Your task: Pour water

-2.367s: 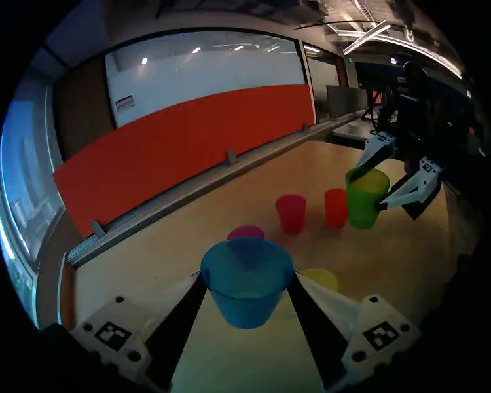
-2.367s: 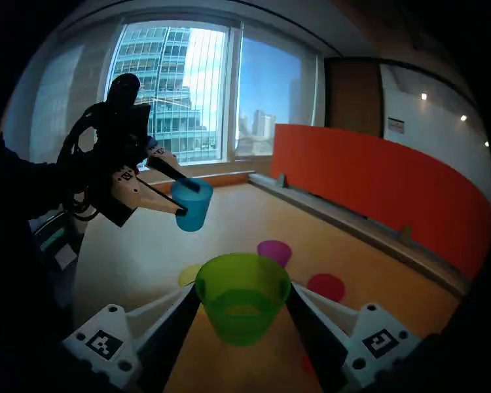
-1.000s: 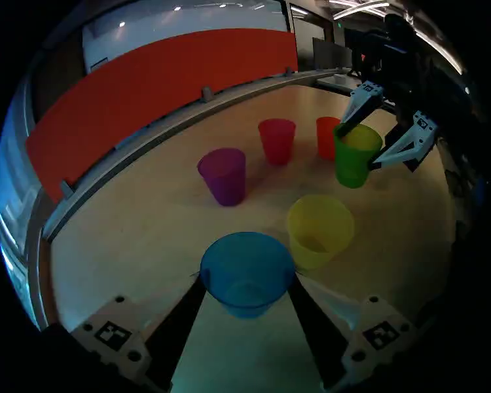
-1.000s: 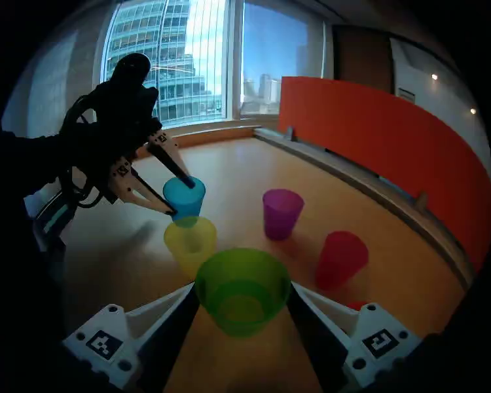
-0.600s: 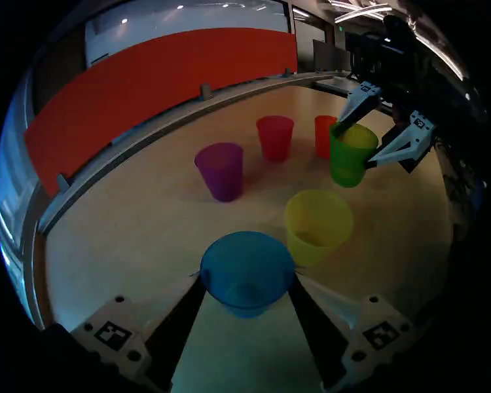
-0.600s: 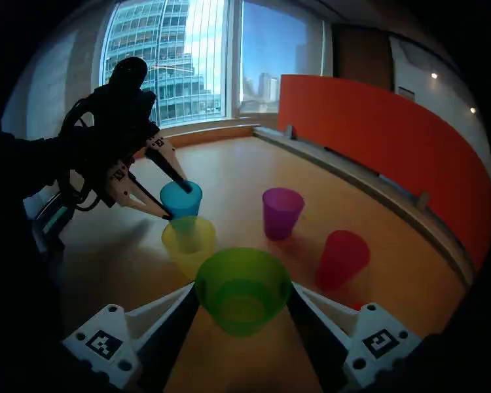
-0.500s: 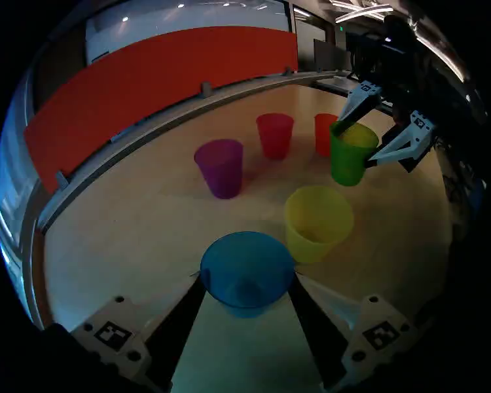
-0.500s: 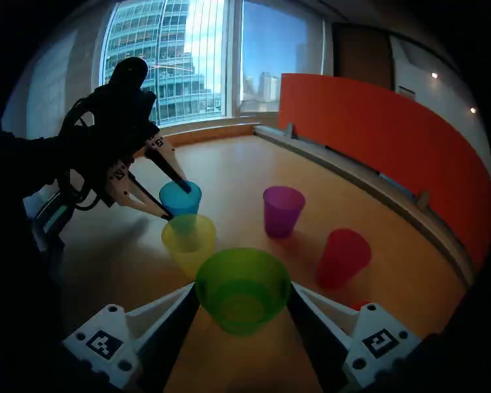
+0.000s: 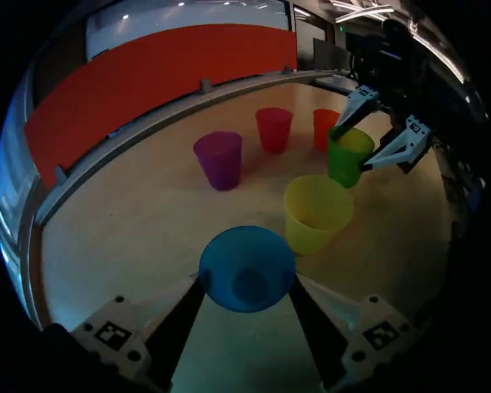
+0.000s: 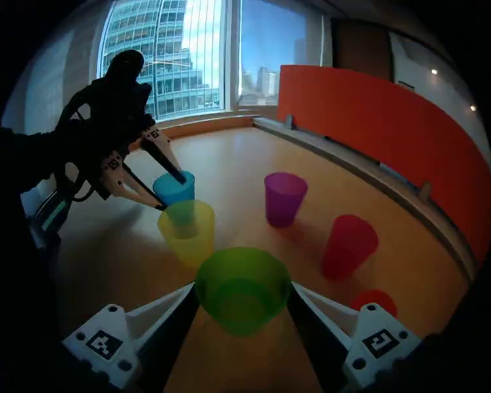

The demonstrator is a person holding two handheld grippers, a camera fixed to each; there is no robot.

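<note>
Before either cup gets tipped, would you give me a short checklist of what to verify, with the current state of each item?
1. Left gripper holds the blue cup, fingers on both sides: ok.
2. Right gripper holds the green cup the same way: ok.
3. Yellow cup stands upright on the table, mouth open: ok.
4. Blue cup lined up over the yellow cup's mouth: not ok, the yellow cup lies ahead and off to the side.
5. Water in the blue or green cup: cannot tell.
6. Purple cup stands apart from the yellow cup: ok.
</note>
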